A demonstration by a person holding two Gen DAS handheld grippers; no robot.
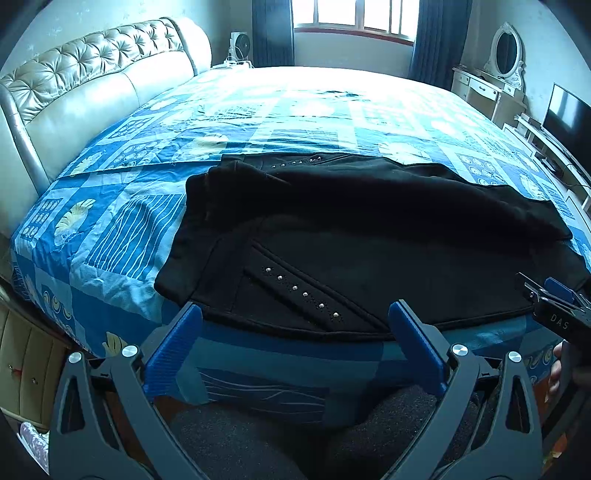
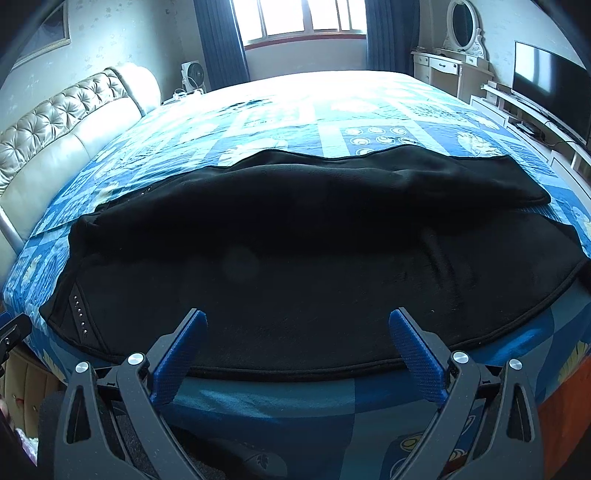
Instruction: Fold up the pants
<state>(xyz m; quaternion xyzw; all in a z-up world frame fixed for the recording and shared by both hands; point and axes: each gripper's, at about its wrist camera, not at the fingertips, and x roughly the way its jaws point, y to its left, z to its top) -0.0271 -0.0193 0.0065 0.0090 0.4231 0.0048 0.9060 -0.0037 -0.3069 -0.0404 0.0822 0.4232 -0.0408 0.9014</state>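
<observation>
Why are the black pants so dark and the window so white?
Left wrist view: the bright window is washed out by glare, so the black studded pants lose their folds. Right wrist view: same backlight, the pants look like a dark blob, and the fisheye bends the blue patterned bedspread.

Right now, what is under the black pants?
The black pants lie on the blue patterned bedspread, which shows around their edges. Whatever is beneath the middle of the pants is covered. Both hand-held grippers are open at the near hem.

Pants lie on the bed, headboard to their left.
</observation>
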